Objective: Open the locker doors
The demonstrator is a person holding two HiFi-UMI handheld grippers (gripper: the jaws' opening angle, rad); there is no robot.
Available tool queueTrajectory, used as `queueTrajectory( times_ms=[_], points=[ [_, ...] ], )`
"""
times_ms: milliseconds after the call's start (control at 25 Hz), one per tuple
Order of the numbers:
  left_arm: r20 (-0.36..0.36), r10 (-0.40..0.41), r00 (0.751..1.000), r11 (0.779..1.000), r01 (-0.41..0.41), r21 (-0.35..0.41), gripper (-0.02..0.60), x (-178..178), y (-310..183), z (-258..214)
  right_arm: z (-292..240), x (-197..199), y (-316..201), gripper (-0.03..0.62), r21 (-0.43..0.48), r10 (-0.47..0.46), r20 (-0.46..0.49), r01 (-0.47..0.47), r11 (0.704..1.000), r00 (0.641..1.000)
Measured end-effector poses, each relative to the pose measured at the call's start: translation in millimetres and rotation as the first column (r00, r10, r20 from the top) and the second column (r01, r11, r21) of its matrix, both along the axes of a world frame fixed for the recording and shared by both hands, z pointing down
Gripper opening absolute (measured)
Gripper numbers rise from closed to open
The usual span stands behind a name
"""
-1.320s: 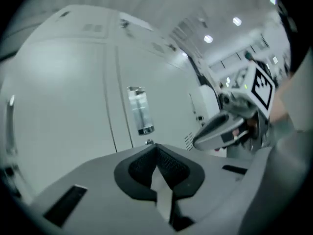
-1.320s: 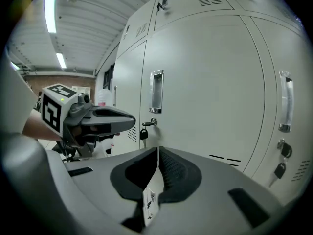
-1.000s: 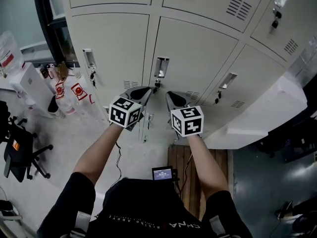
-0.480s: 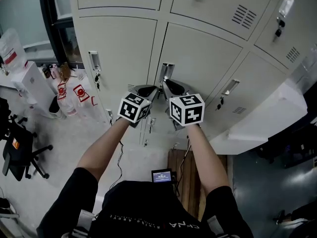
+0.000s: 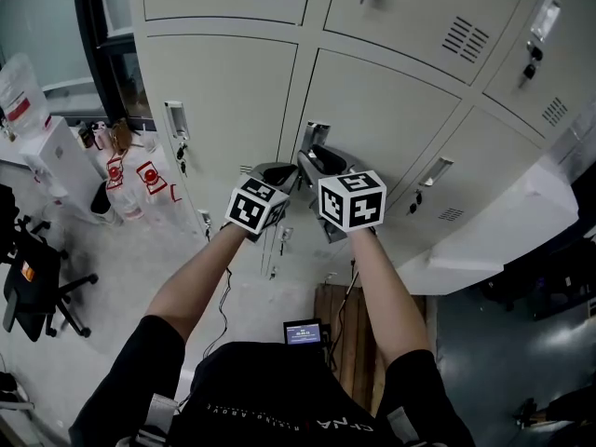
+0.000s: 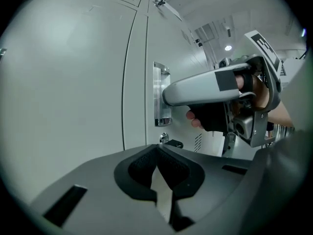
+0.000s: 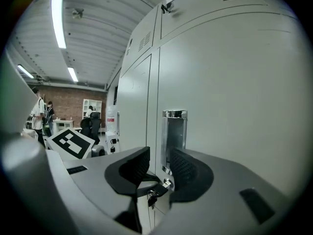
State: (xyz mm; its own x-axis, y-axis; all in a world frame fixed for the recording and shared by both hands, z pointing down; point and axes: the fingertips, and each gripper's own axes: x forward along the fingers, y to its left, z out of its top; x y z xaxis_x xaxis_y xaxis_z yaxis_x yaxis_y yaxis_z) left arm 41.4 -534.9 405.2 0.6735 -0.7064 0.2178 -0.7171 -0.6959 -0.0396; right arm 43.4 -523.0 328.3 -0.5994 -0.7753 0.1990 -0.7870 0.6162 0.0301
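The cream middle locker door (image 5: 391,110) is closed; its chrome recessed handle (image 5: 316,129) sits at its left edge with a key (image 7: 159,190) in the lock below. My right gripper (image 5: 313,155) is at that handle, its jaws just having been opening. In the right gripper view the right gripper (image 7: 159,168) stands open, and the handle (image 7: 173,136) shows in the gap ahead with no pad pressing on it. My left gripper (image 5: 279,169) hangs just left of it, shut on nothing. The left gripper (image 6: 157,155) faces the door seam and sees the handle (image 6: 161,99).
Neighbouring doors carry handles at left (image 5: 175,119) and right (image 5: 436,170). Bottles (image 5: 140,170) and a white box (image 5: 56,156) stand on the floor at left, an office chair (image 5: 28,287) further left. A wooden pallet (image 5: 358,343) and a white block (image 5: 503,222) lie at right.
Both grippers have risen and closed in on the middle locker's handle. The right gripper's jaws have opened; the left stays shut.
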Motion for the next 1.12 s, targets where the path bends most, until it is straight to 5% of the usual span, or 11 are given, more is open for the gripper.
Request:
queueTrajectory(
  times_ms=[680,800,1120],
  points=[
    [-0.007,0.057,0.998,0.997,-0.057,-0.044,0.018,-0.3,1.2,3.1,-4.0,-9.3,-16.4,0.119,0.029,0.098,0.034,-0.099,0.995,0.995],
    [-0.006,0.057,0.998,0.998,-0.057,-0.033,0.018,-6.1,3.3,1.2,-3.8,-5.7,-15.7,0.067,0.028,0.123,0.024,-0.124,0.992,0.992],
    [-0.022,0.139,0.990,0.990,-0.139,-0.004,0.021,-13.9,25.0,-8.7,-2.2,-6.5,5.0,0.069,-0.007,0.081,0.039,-0.081,0.997,0.996]
  ],
)
